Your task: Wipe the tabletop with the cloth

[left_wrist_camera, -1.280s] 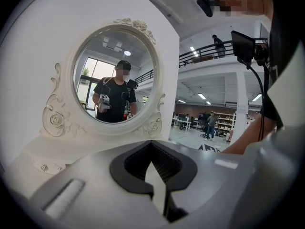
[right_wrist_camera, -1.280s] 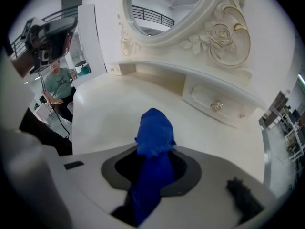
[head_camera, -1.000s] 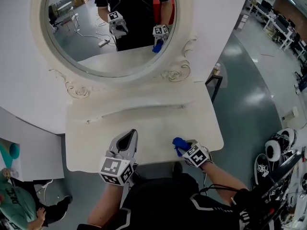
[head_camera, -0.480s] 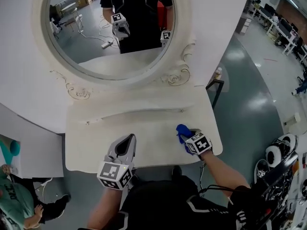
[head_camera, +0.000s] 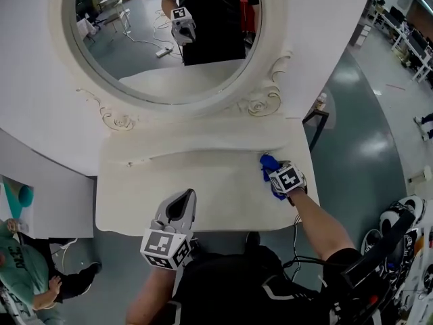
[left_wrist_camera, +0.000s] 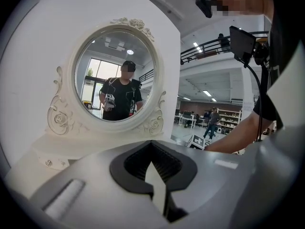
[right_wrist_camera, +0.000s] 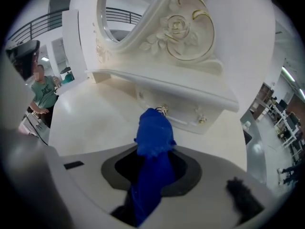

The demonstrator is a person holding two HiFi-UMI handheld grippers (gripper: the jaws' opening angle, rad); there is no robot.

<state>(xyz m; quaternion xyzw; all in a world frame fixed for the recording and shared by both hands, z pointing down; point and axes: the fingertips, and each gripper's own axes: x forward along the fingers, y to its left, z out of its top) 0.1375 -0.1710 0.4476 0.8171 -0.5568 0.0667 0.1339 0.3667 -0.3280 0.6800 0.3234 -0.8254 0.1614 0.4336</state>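
Blue cloth is clamped in the right gripper at the desk's back right corner; the left gripper is held closed, empty, at the near edge.

Bright, even indoor light comes from ceiling lamps. The white tabletop carries only soft shadows and mild glare. Both gripper views bulge and darken at the corners; the cloth near the lens is blurred.

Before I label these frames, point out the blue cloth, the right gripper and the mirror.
blue cloth (right_wrist_camera: 153, 132), right gripper view, bunched front end.
right gripper (head_camera: 277, 176), head view, between its fingertips.
mirror (head_camera: 155, 39), head view, the glass.
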